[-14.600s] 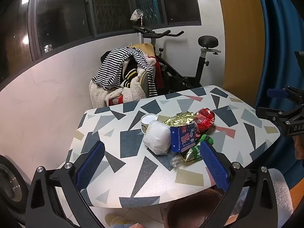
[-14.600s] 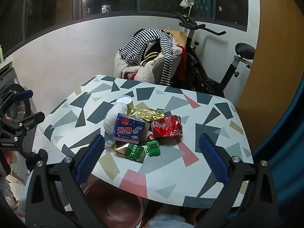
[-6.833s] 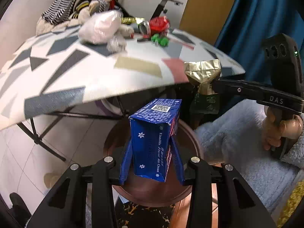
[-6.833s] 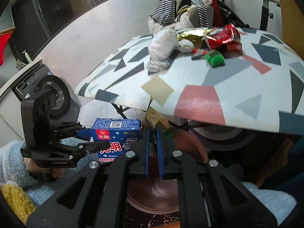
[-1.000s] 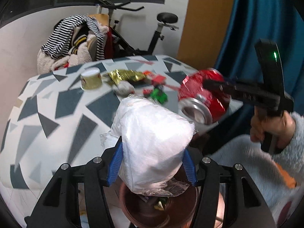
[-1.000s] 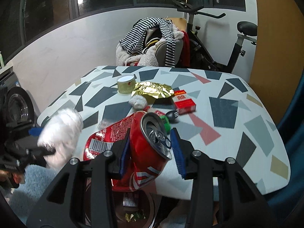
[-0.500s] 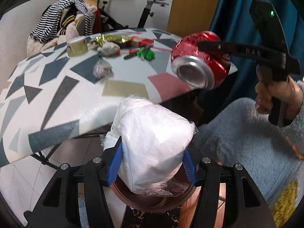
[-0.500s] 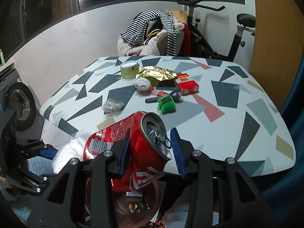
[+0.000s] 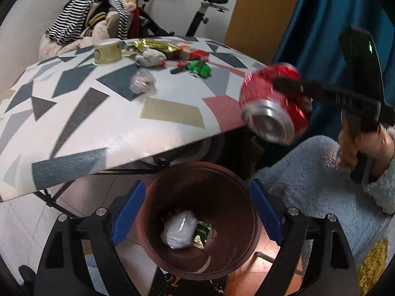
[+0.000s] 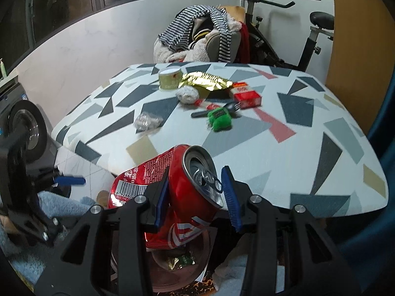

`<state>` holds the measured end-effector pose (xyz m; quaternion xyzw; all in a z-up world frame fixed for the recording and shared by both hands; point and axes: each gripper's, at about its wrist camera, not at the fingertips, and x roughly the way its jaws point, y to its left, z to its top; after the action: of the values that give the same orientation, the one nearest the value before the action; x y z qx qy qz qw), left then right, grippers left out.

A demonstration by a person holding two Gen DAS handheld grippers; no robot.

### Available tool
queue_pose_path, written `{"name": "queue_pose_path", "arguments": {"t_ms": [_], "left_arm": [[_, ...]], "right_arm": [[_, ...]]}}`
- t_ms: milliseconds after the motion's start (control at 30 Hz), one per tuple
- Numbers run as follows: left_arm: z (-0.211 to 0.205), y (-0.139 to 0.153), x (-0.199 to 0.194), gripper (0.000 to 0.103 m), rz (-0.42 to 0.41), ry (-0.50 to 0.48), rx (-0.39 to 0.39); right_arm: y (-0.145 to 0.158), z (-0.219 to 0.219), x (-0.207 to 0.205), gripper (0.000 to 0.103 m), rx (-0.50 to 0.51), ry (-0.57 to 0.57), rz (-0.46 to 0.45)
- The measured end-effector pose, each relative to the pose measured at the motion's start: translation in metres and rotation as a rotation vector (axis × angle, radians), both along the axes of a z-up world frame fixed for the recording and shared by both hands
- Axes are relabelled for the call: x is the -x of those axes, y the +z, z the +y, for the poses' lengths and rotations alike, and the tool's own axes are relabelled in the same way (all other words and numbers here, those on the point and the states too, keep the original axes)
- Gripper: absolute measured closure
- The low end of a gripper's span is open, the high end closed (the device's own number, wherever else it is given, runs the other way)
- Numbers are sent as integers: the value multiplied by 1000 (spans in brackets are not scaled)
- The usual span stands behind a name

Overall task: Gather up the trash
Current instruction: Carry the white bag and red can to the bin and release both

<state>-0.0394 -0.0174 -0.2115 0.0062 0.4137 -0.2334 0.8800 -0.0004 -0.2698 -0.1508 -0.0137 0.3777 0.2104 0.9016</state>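
Red dented can (image 10: 187, 192), top open

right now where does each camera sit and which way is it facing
Left wrist: on the left gripper, angled down into the brown bin; its open blue pads and the person's hand on the right gripper show.
Right wrist: on the right gripper, facing across the patterned table; its pads clamp the red can.
Shared: can, table, bin.

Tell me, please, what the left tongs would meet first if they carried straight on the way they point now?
Probably the brown bin: the open left tongs point down into its mouth, so they would likely reach the white bag on its floor, though depth is unclear.
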Motion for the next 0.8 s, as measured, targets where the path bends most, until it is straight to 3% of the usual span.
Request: {"name": "queue_pose_path", "arguments": {"t_ms": [367,800], "left_arm": [[27,9,9,13,-42,68,-4],[34,-1,17,11,-50,104,-17]], "right_arm": [[-27,32,18,61,66,88,36],[-69,67,25,61,123,203,136]]}}
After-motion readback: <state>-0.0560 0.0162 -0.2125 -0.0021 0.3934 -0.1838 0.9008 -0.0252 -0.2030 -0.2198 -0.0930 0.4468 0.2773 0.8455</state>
